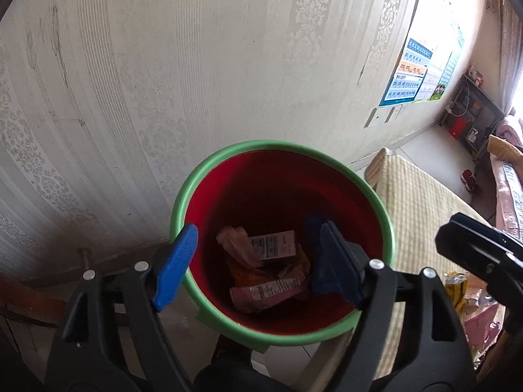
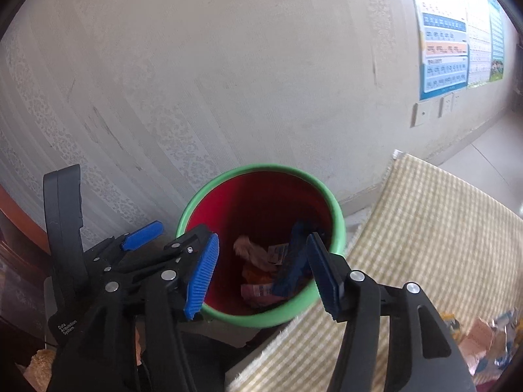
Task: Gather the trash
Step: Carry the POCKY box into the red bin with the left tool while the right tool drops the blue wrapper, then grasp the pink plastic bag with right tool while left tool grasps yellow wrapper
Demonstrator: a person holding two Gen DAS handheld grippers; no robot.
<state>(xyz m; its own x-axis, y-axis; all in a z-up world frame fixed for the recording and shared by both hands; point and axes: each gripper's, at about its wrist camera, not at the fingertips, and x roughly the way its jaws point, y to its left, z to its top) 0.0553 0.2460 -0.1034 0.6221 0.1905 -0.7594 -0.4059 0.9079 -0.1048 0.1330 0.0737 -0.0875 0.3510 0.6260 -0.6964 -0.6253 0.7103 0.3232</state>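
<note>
A red bin with a green rim point(image 1: 209, 176) stands on the floor by the wall; it also shows in the right wrist view point(image 2: 340, 219). Inside lie several wrappers: a pink packet point(image 1: 264, 292), an orange one point(image 1: 251, 274), a white label box point(image 1: 273, 245) and a crumpled pale wrapper point(image 1: 237, 240). My left gripper point(image 1: 258, 264) hangs open and empty right over the bin mouth. My right gripper point(image 2: 264, 274) is open and empty above the bin's near rim; the left gripper point(image 2: 215, 251) is beside it on the left.
A checked yellow mat point(image 2: 425, 228) covers a low surface right of the bin, with more wrappers point(image 1: 464, 290) at its near right corner point(image 2: 483, 336). Patterned wall behind, posters point(image 1: 412, 75) and a shelf point(image 1: 470, 114) far right.
</note>
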